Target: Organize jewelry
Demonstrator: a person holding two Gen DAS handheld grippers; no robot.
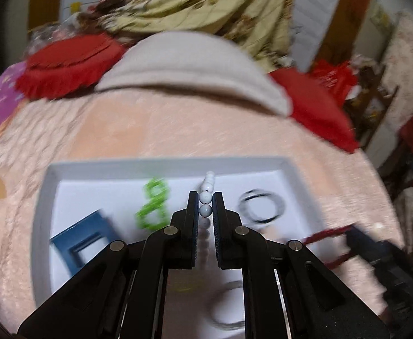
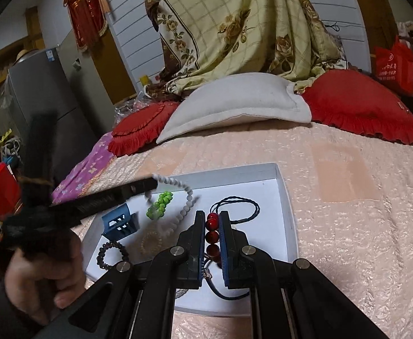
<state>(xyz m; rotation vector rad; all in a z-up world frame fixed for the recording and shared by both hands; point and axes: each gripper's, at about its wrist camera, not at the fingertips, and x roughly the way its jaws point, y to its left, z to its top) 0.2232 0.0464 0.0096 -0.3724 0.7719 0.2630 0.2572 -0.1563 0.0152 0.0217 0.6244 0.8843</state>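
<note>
In the left wrist view my left gripper point(image 1: 205, 201) is shut on a string of white beads point(image 1: 206, 212), held over the white tray point(image 1: 45, 197). The string hangs in a loose curve, white beads point(image 2: 188, 201) in the right wrist view, from the left gripper's tip point(image 2: 152, 183). My right gripper point(image 2: 212, 221) is shut on a row of red beads point(image 2: 212, 236) strung on a dark cord. In the tray lie a green bead bracelet point(image 2: 159, 204), a blue box point(image 2: 120, 221), a dark bead bracelet point(image 2: 108, 254) and a black cord loop point(image 2: 236, 206).
The tray sits on a pink quilted bedspread point(image 2: 347, 226). A grey pillow point(image 2: 234, 107) and red cushions point(image 2: 359, 104) lie at the head of the bed. A hand point(image 2: 36, 276) holds the left gripper. A fridge point(image 2: 42, 99) stands at the left.
</note>
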